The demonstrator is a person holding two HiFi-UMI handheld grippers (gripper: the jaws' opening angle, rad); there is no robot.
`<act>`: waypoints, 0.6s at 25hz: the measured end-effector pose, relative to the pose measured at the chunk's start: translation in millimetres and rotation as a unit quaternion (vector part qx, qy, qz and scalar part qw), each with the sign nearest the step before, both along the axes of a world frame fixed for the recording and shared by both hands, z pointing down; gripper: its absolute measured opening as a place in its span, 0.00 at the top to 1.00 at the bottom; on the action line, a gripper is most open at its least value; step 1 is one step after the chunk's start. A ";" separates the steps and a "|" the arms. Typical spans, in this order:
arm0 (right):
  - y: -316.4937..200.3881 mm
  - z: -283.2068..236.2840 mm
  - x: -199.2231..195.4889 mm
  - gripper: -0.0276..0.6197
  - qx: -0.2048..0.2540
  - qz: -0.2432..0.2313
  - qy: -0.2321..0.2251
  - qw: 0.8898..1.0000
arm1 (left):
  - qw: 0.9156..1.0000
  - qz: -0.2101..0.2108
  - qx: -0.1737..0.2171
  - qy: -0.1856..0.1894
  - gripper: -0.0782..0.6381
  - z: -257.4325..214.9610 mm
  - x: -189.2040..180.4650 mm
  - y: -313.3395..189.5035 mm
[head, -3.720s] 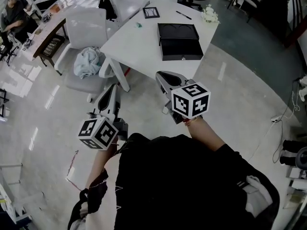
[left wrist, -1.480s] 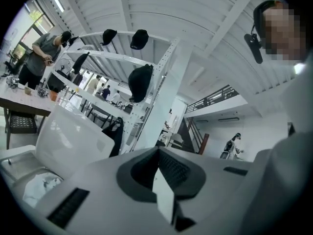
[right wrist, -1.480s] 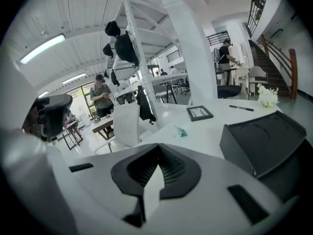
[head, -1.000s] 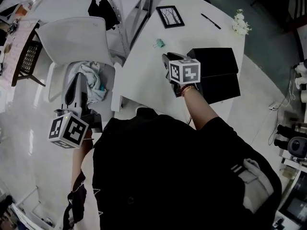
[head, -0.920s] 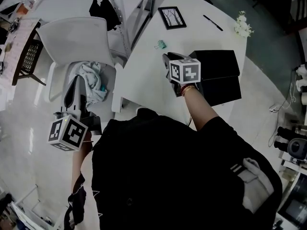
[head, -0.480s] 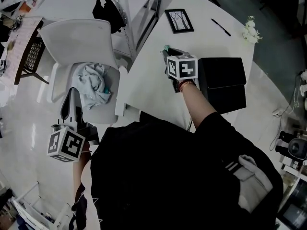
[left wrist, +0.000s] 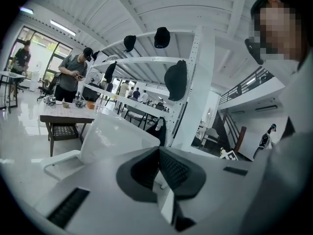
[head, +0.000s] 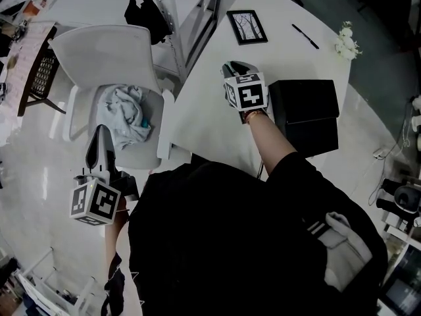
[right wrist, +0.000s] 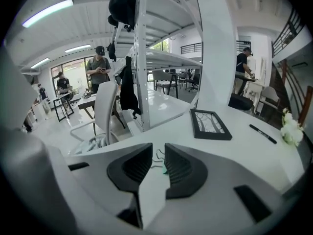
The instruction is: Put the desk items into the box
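Observation:
My right gripper (head: 235, 66) reaches over the white table (head: 204, 120), its marker cube (head: 245, 92) facing up. In the right gripper view the jaws (right wrist: 158, 151) stand a narrow gap apart, and a small green binder clip (right wrist: 163, 169) with wire handles lies on the table in that gap, just past the tips. The head view hides the clip under the gripper. An open black box (head: 304, 101) sits right of my forearm, its second half (head: 310, 135) nearer me. A framed picture (head: 247, 26) (right wrist: 210, 124), a black pen (head: 304, 36) (right wrist: 262, 133) and a white flower (head: 346, 41) lie farther off. My left gripper (head: 100, 131) (left wrist: 159, 151) hangs shut beside the chair, holding nothing.
A white chair (head: 108, 54) with a crumpled cloth (head: 126, 116) on its seat stands left of the table. A white shelf post (right wrist: 142, 58) with a black bag (head: 141, 12) rises past the table's far edge. People stand at desks (left wrist: 63, 119) in the background.
My right gripper has moved forward along the table until its tips cover the green clip, which showed just ahead of it before. The left gripper has stayed low by the chair.

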State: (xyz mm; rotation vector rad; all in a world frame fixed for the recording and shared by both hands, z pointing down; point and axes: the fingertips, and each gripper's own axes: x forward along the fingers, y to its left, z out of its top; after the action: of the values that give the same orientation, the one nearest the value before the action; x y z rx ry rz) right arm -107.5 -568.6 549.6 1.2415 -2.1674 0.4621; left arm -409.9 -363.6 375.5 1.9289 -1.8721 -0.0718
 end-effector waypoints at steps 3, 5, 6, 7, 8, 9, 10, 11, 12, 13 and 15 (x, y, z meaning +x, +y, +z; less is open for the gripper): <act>-1.0 2.6 -1.8 0.83 0.001 -0.001 0.005 1.000 | 1.000 -0.008 0.001 0.004 0.88 0.5 -3.0 2.3; -1.4 4.4 -2.6 0.83 0.003 -0.005 0.012 1.000 | 1.000 -0.012 0.000 0.003 0.88 0.8 -4.9 4.1; -2.1 5.0 -2.7 0.83 0.007 -0.007 0.019 1.000 | 1.000 -0.014 0.000 0.005 0.88 1.3 -5.7 5.0; -3.0 5.8 -2.6 0.83 0.010 -0.010 0.027 1.000 | 1.000 -0.017 -0.001 0.008 0.88 2.1 -6.5 5.9; -3.8 6.9 -2.6 0.83 0.012 -0.010 0.032 0.999 | 1.000 -0.020 -0.002 0.011 0.88 3.3 -7.5 6.9; -4.4 8.2 -2.7 0.83 0.012 -0.010 0.035 0.999 | 1.000 -0.022 -0.003 0.015 0.88 4.7 -8.7 8.0; -4.9 9.6 -2.9 0.83 0.011 -0.008 0.037 0.999 | 0.999 -0.026 -0.003 0.019 0.88 5.8 -10.1 8.8; -5.1 11.2 -3.2 0.83 0.010 -0.008 0.038 0.999 | 0.999 -0.029 -0.004 0.021 0.88 6.6 -11.2 9.6; -5.2 12.9 -3.4 0.83 0.008 -0.007 0.040 0.999 | 0.999 -0.031 -0.004 0.022 0.88 7.0 -12.1 10.2; -5.3 14.5 -3.5 0.83 0.008 -0.007 0.043 0.999 | 0.999 -0.033 -0.004 0.023 0.88 7.0 -12.8 10.7; -6.0 16.4 -3.9 0.83 0.008 -0.007 0.047 0.999 | 0.999 -0.034 -0.004 0.023 0.88 6.8 -13.4 11.3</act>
State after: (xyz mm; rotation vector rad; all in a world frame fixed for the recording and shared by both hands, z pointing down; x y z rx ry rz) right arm -111.3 -574.6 566.0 1.2322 -2.1037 0.3741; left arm -423.3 -352.2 382.3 1.8440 -1.9046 -0.1284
